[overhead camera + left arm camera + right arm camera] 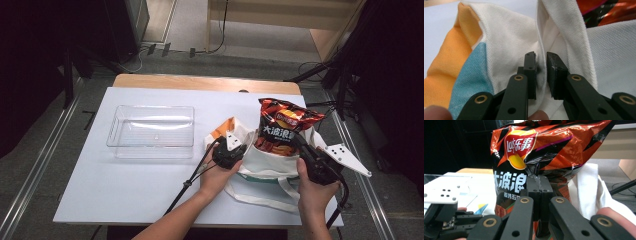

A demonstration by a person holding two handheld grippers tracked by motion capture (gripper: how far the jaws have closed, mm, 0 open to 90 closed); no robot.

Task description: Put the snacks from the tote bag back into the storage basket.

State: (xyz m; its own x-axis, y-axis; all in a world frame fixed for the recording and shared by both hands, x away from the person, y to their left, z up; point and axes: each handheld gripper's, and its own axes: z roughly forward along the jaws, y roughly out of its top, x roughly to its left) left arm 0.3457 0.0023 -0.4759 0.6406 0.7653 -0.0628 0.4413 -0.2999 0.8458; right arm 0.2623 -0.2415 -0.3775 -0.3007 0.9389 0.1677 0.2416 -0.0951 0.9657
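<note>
My left gripper pinched the rim of the cloth bag between its jaws at the worktop's four o'clock. My right gripper clamped its jaws on the chip packet, standing upright in the bag's mouth.

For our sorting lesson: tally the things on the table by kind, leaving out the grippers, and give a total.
Chip bags: 1
Cloth tote bags: 1
Clear plastic trays: 1
Total: 3
</note>
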